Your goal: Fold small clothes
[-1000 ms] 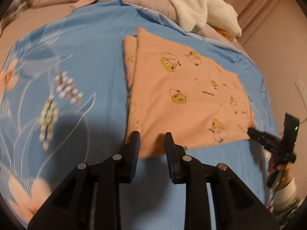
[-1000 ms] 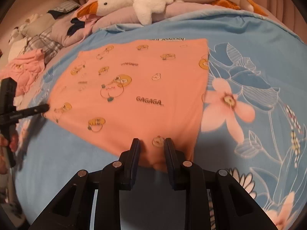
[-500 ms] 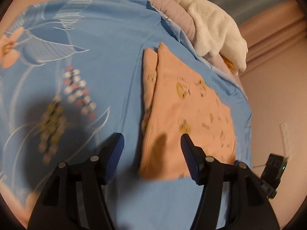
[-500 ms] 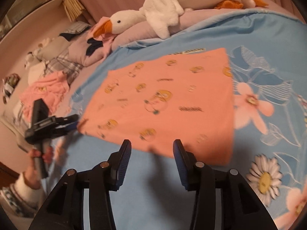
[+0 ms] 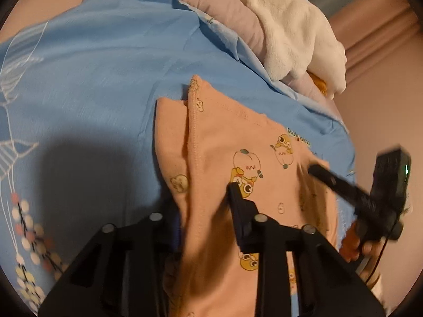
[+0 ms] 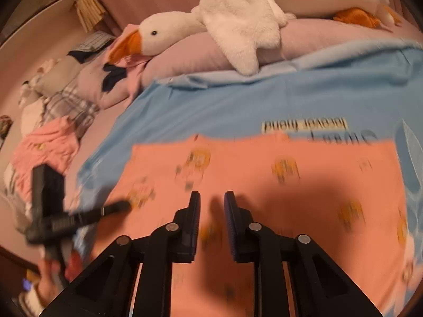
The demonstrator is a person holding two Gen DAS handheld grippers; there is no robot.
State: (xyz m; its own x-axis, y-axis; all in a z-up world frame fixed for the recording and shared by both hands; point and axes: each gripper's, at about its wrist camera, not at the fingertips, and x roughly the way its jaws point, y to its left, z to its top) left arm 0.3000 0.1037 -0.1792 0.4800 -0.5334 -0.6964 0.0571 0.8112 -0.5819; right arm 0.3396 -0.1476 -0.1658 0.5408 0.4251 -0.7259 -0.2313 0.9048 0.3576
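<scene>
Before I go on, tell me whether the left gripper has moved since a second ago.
Yes. The left gripper has pushed forward past the orange garment's near hem, toward the plush goose; cloth now lies between its fingers.

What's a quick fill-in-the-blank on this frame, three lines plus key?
1. The plush goose on the pillow has a beak coloured ___.
2. The orange garment lies flat on a floral sheet whose base colour is ___.
3. In the right wrist view, the left tool meets the garment at the picture's ___ side.

Missing words: orange; blue; left
</scene>
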